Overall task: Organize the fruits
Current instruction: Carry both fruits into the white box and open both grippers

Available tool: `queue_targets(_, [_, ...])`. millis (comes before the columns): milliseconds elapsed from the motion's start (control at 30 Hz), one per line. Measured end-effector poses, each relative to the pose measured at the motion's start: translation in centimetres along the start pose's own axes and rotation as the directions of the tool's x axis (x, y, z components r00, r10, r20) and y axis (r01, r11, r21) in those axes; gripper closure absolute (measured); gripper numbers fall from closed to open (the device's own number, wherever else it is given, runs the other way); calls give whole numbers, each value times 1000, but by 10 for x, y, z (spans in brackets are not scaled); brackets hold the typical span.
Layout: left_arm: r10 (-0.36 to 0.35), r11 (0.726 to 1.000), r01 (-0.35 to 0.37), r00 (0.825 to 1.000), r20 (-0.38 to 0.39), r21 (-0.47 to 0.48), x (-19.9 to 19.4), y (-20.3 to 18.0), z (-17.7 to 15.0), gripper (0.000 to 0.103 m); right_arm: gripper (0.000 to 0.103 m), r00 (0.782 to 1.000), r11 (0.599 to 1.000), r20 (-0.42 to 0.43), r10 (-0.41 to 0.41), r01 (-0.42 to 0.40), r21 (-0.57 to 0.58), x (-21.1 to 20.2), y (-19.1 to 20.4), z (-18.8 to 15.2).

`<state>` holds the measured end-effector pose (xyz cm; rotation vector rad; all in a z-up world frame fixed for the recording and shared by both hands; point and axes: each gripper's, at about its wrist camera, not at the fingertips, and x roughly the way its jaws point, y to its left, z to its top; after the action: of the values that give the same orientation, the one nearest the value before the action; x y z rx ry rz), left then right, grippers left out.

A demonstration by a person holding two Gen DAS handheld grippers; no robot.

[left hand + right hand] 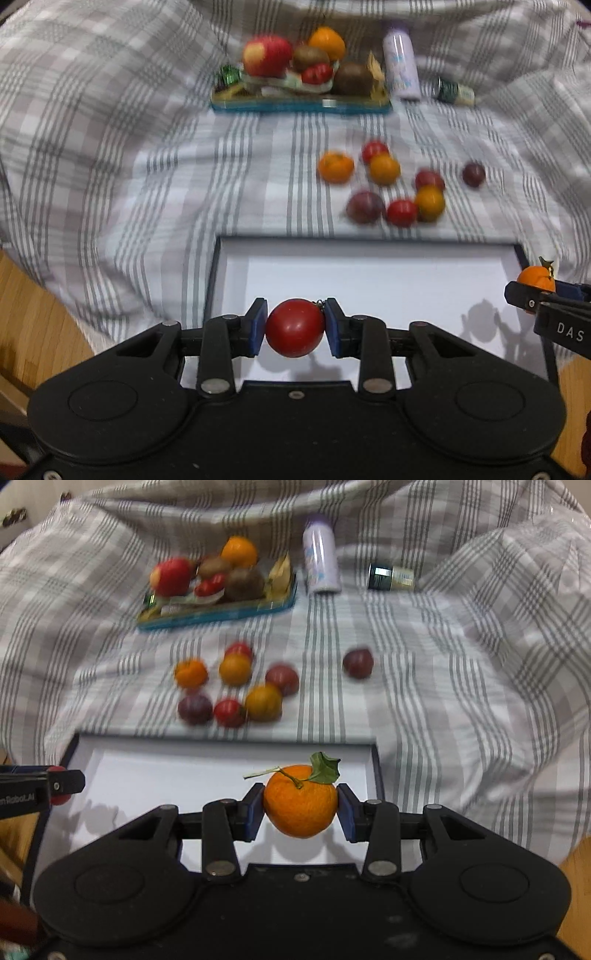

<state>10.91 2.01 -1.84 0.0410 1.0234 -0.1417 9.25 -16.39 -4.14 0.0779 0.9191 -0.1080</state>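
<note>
My left gripper (295, 328) pinches a red tomato (294, 328) between its blue pads, held above the white tray (369, 273) that lies on the checked cloth (110, 166). My right gripper (301, 806) pinches a leafy orange (300, 801) over the same tray's right side. Beyond the tray, loose fruits (236, 686) lie clustered on the cloth, and farther back stands a blue tray (221, 611) piled with fruit, beside a pale bottle (320, 559).

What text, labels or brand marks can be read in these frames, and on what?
"DAS", cut off by the frame edge: on the right gripper, left wrist view.
"n Robot.AI", start cut off: on the left gripper, right wrist view.
Print on the lilac bottle and small jar: too blurred to read.
</note>
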Motion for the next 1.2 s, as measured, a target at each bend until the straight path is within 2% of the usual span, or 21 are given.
queue_targets(200, [5,1000,-6,996,-92,-7,9,0,-28,62,61,991,1000,-135,9,-12,-21,4,2,-33])
queue_targets(367, [3,1000,-5,993,-116,-23,10,0,-34,62,61,982,1000,-186,12,-16,-21,5,4,-47])
queue_targets(700, [17,1000,-17,997,-79,-7,12,0,-31,61,61,984,1000,-178,12,-16,-20,5,9,-41])
queue_targets(867, [-2,1000,1,998,-66,-8,10,1,-30,61,61,986,1000,-166,15,-18,-16,5,9,-39])
queue_targets(1200, [13,1000,-14,997,-82,-5,13,-1,-28,61,61,990,1000,-141,7,-7,2,4,6,-32])
